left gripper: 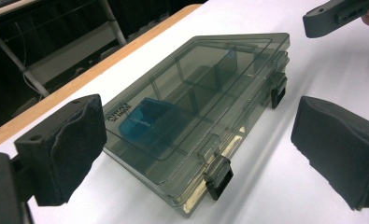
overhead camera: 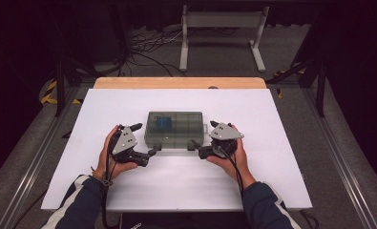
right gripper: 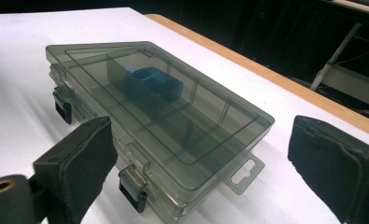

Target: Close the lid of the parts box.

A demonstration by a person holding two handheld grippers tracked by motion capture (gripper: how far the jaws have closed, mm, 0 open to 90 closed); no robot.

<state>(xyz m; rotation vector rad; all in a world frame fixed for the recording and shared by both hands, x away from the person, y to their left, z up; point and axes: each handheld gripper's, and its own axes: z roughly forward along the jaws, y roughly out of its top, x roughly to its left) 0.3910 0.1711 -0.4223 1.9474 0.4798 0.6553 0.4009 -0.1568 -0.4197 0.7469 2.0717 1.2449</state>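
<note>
The smoky clear compartment box (overhead camera: 174, 129) lay closed near the middle of the white tabletop (overhead camera: 272, 181), its long front edge facing the person, with a blue block (left gripper: 145, 122) sitting in 1 of its back-left compartments. 2 dark latches held the lid along that front edge: the left latch (left gripper: 218, 178) and the right latch (right gripper: 133, 190). A hang tab (right gripper: 244, 173) stuck out from the box's right end.

The left gripper (overhead camera: 150, 151) hovered just off the front-left corner of the box, jaws spread wide with nothing between them. The right gripper (overhead camera: 195, 149) mirrored it at the front-right corner, jaws likewise parted and empty. Neither touched the box.

The step in hand looked like unlatching the lid. To do it well, each gripper should come in low and square to its own latch, so that 1 pad catches the latch's lower lip and levers it outward rather than pushing the whole box back toward the far edge. Working both latches together, or pinning the box with 1 gripper while the other flicks, would likely keep the light box from sliding or tipping. The foam pads were thick, so a fingertip edge, not the flat face, would probably bite better.
</note>
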